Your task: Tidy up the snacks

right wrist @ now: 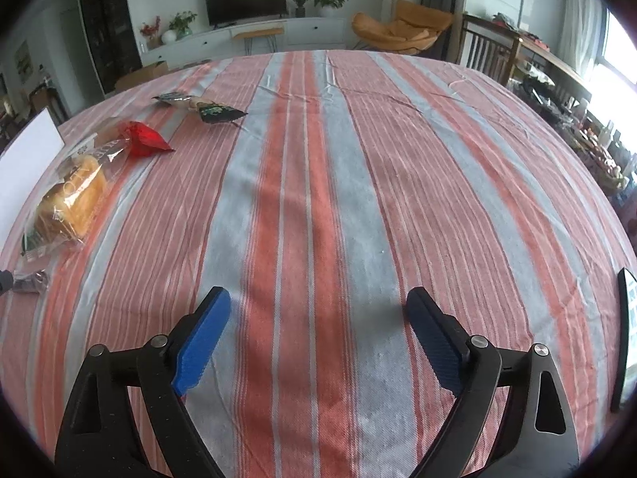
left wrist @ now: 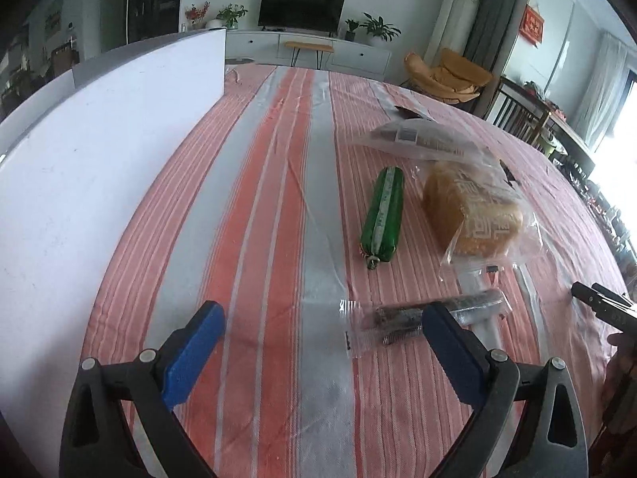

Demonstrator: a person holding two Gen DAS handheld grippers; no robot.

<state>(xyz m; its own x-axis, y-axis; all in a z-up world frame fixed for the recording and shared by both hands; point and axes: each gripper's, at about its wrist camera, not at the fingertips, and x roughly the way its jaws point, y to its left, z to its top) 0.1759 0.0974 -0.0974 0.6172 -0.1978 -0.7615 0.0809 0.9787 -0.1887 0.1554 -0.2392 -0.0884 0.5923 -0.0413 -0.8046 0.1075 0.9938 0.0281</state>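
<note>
Left claw point(left wrist: 324, 332): jaws spread wide, nothing pinched. A dark snack bar point(left wrist: 422, 316) in clear wrap lies on the worktop point(left wrist: 258, 199) just past it; the right-side pad point(left wrist: 450, 350) overlaps the bar in view, contact can't be told. Beyond the bar, a green tube pack point(left wrist: 383, 215) lies lengthwise along the stripes. Just right of it, bread point(left wrist: 469, 215) in a clear bag; a second clear pack point(left wrist: 418, 139) sits behind that. White box point(left wrist: 99, 151) stands along the left side of the worktop. Right claw tip shows at the far right edge of the left view.

Right claw point(right wrist: 318, 332): jaws spread wide, only bare striped cloth between them. All snacks sit well off to its left: bar end point(right wrist: 30, 281) nearest, then the bread, then a red pack point(right wrist: 143, 139), then 2 dark packs point(right wrist: 217, 113) farthest. A dark flat object point(right wrist: 627, 338) lies at the right edge. TV point(right wrist: 247, 0) and plants stand at the back wall.
</note>
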